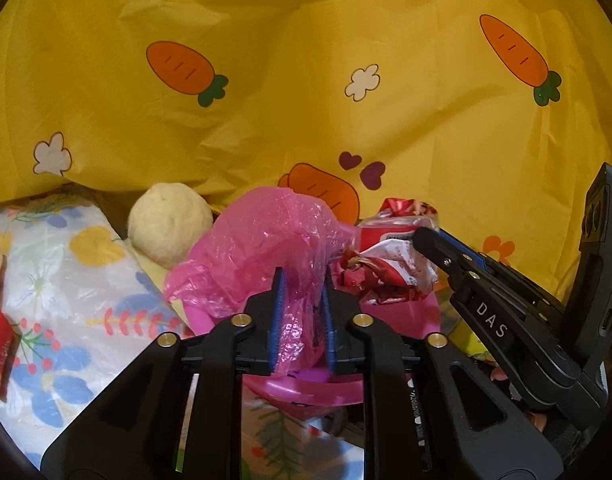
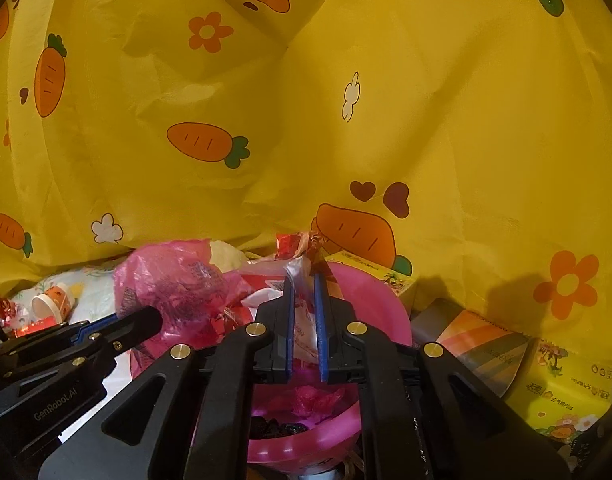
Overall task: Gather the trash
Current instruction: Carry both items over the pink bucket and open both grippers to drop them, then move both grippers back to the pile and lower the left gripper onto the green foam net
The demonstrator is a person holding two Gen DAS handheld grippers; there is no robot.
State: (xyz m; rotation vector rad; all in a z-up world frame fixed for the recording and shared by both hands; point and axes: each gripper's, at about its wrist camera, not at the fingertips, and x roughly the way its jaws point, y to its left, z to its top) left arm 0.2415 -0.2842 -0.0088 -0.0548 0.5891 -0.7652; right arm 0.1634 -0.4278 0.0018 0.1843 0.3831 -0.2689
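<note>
Both grippers are depositing trash into the pink basin (image 2: 369, 300): the left gripper (image 1: 302, 284) is pinching a pink plastic bag (image 1: 258, 236), the right gripper (image 2: 304, 288) is clamping a red-and-white wrapper (image 2: 302, 252), and both are probably needing to release next.

A floral sheet (image 1: 66, 280) (white, blue-flowered) carries a pink basin (image 2: 369, 304).

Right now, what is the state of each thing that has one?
left gripper: shut on the pink plastic bag
right gripper: shut on a red and white wrapper
pink basin: holding trash
paper cup: lying on its side
tissue pack: unopened, lying flat
</note>
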